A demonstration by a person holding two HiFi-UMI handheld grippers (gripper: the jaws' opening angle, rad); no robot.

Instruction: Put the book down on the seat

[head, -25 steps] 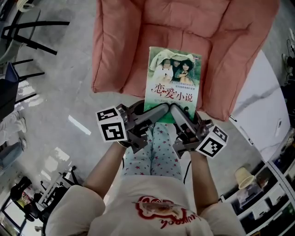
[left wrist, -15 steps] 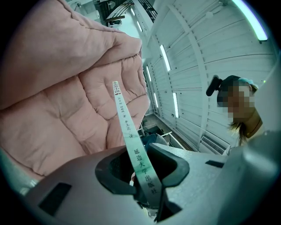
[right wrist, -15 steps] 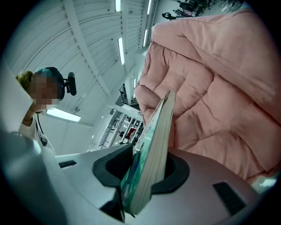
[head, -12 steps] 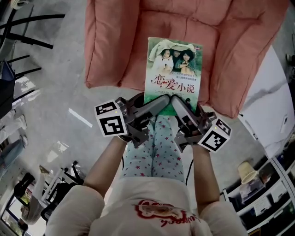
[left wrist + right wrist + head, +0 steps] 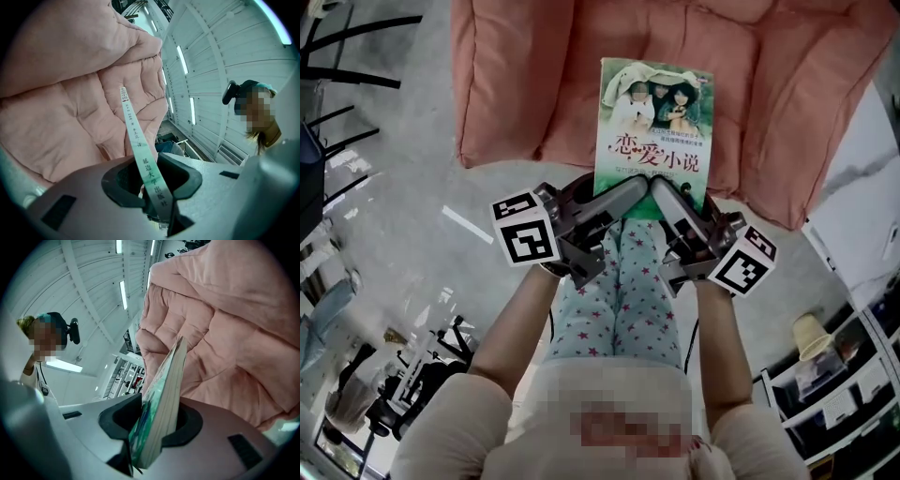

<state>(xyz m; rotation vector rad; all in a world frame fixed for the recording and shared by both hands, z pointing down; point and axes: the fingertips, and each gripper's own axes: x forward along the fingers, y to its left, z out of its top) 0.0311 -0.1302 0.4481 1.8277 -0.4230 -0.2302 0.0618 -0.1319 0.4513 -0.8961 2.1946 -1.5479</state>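
Note:
A paperback book (image 5: pixel 653 127) with a green cover and a photo of people on it is held flat above the front of a pink cushioned seat (image 5: pixel 525 84). My left gripper (image 5: pixel 623 194) is shut on its near left corner, and its view shows the book's pale green spine (image 5: pixel 140 154) running between the jaws. My right gripper (image 5: pixel 667 197) is shut on the near right corner, where the page edges (image 5: pixel 164 413) sit clamped between its jaws. The pink seat cushion (image 5: pixel 70 108) lies just beyond the book in both gripper views (image 5: pixel 234 333).
Grey polished floor (image 5: pixel 403 187) lies left of the seat. A white marble-look surface (image 5: pixel 862 234) stands at the right, with shelving and a paper cup (image 5: pixel 811 336) below it. Black chair legs (image 5: pixel 337 56) are at the far left. The person's patterned trousers (image 5: pixel 623 300) are under the grippers.
The book and both grippers have shifted slightly forward and up in the head view, farther over the seat's front edge. Both grips are unchanged.

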